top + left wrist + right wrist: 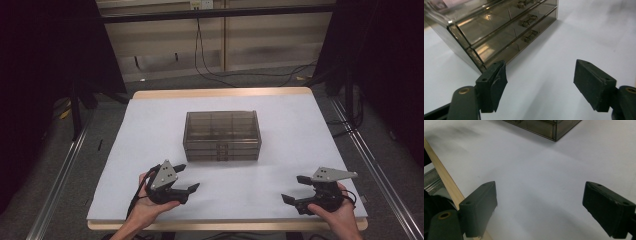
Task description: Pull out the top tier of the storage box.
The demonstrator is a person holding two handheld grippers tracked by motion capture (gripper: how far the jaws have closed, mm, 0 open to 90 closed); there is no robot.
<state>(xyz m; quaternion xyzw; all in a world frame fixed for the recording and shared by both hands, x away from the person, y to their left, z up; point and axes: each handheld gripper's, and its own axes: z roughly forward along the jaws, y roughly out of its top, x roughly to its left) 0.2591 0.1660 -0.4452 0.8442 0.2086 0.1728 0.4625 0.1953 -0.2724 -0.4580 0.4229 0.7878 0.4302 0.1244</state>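
The left gripper [185,176] sits near the front edge of the table, held in the person's left hand [145,202], its jaws spread wide with nothing between them. In the left gripper view the 2 black pads [496,85] stand well apart over bare white surface. The right gripper [296,188] is at the front right, held by the right hand [337,212], and its jaws are likewise spread and pinch nothing; in the right gripper view only the white table cover [536,177] lies between them, with the wooden table edge [444,177] running past the left jaw. Each gripper carries a grey three-cornered plate on top.

Farther in, at the middle of the table, stands the drawer box [222,135], a smoky, see-through plastic chest, upright, well apart from both grippers. The left gripper view shows its front: 3 drawers stacked one above another, all pushed in, each with a small handle [531,35] at its centre. The right gripper view catches a lower corner of the same box [554,130].

Beyond the table, cables [210,70] trail over the grey floor.
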